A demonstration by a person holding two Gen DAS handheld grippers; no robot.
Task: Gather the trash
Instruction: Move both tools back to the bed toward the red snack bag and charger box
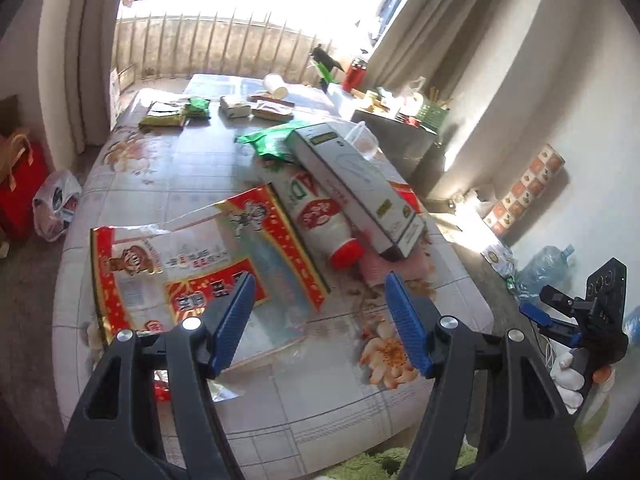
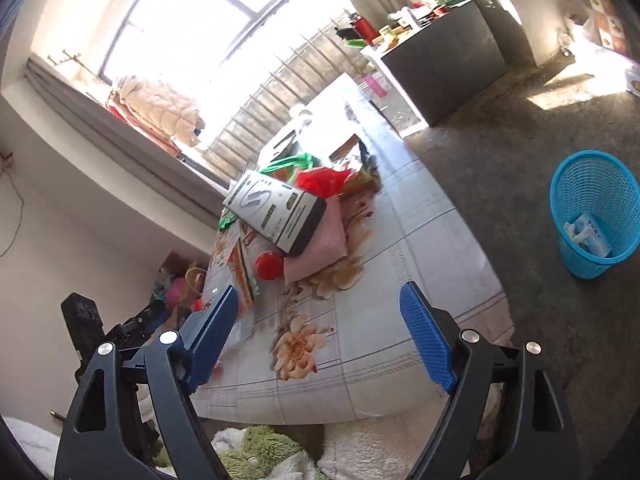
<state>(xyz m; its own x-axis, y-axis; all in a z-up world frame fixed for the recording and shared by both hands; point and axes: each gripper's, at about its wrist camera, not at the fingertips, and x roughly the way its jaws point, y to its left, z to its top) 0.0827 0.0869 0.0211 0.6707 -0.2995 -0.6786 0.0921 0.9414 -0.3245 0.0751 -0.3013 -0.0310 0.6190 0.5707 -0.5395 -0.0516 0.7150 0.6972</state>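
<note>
Floral tabletop [image 1: 280, 400] before us holds wrappers, a bottle [image 1: 316, 216] and a box [image 1: 356, 184] — both our jaws spread, empty.

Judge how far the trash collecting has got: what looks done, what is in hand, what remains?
Done: a white carton already lies in the blue basket. In hand: nothing; the left gripper and right gripper are both open and empty. Left: the long box, white bottle and red wrapper on the table.

tabletop [image 1: 312, 412]: floral cloth cover
on it: red snack bag [image 1: 192, 264], white bottle [image 1: 316, 216], pink cloth [image 2: 320, 240]
</note>
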